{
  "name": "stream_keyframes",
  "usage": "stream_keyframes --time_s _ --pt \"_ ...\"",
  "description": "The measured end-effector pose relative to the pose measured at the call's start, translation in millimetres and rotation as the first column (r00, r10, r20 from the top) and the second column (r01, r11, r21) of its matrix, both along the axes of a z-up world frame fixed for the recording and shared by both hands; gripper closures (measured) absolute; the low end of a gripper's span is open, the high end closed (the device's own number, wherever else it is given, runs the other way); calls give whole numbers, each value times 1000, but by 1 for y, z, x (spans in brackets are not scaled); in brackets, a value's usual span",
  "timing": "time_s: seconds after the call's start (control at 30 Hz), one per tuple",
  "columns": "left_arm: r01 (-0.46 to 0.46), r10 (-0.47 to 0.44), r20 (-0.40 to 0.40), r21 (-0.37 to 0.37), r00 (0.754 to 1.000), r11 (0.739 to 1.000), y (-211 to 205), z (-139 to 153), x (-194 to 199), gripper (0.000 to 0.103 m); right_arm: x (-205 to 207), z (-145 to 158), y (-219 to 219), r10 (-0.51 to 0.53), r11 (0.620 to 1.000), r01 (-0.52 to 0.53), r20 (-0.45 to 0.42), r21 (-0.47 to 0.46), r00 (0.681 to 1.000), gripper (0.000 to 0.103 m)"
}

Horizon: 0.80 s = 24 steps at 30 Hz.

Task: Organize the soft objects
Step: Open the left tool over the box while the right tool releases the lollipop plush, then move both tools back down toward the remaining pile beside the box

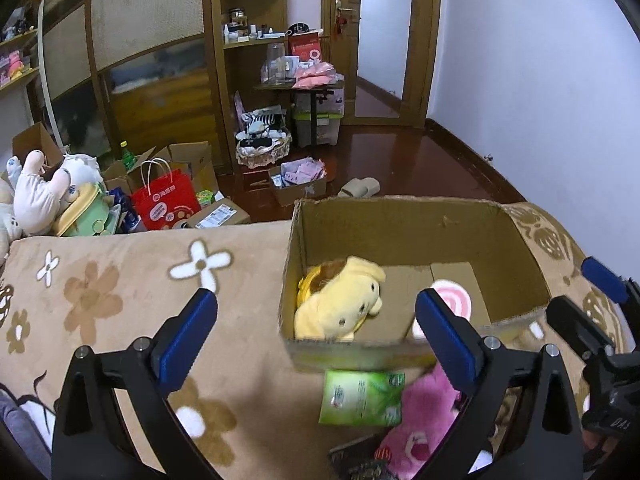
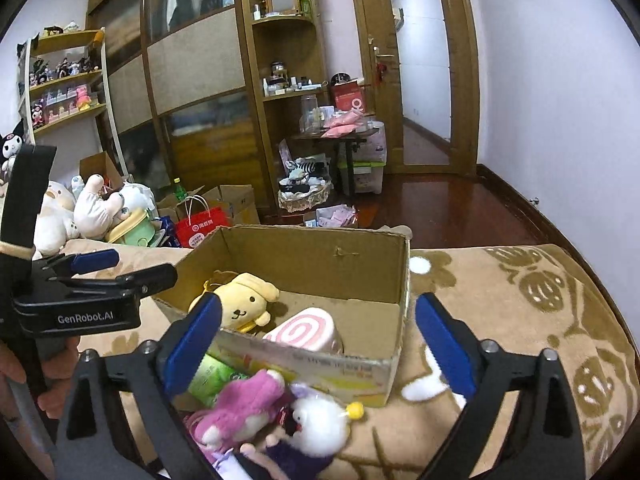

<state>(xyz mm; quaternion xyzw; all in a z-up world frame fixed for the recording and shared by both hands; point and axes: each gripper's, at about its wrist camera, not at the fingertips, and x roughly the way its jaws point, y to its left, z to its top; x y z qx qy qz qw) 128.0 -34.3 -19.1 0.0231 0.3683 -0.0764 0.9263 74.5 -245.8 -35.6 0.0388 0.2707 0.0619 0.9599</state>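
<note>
Right wrist view: a cardboard box (image 2: 304,276) is seen on the flowered blanket (image 2: 520,320), already holding a yellow dog plush (image 2: 244,304) and a pink swirl cushion (image 2: 304,332). Outside the box's near wall, a pink plush (image 2: 240,404) and a white plush (image 2: 320,424) lie touching. The next toy is best pinched at its bulk and lifted clear of the wall. The right gripper (image 2: 316,344) is spread wide, empty; the left gripper (image 1: 316,332) likewise, holding nothing.

Left hand-held gripper (image 1: 316,320) spread wide — right hand-held gripper (image 2: 318,328) likewise, empty.
</note>
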Motion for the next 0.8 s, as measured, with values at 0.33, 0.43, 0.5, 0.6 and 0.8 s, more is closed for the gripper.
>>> stream_keyframes --time_s 0.33,0.43,0.5,0.6,0.8 --pt "-35 33 -48 -37 998 999 23 11 -46 5 -42 8 1 -9 1000 8 -28 -9 1000 0" --pt "-35 34 -56 -21 998 999 25 15 -58 5 -55 8 5 -6 1000 5 -38 -15 999 0" --pt "-26 25 -64 -16 998 1000 26 15 -63 5 -61 8 6 -2 1000 2 -40 -19 999 0" --pt "-26 24 -90 -16 996 1000 29 8 -70 5 -70 7 11 3 999 -5 -47 -32 999 0" --pt "-47 42 -159 -30 986 998 37 -2 -82 5 -80 -2 18 12 999 -15 -81 -37 997 0"
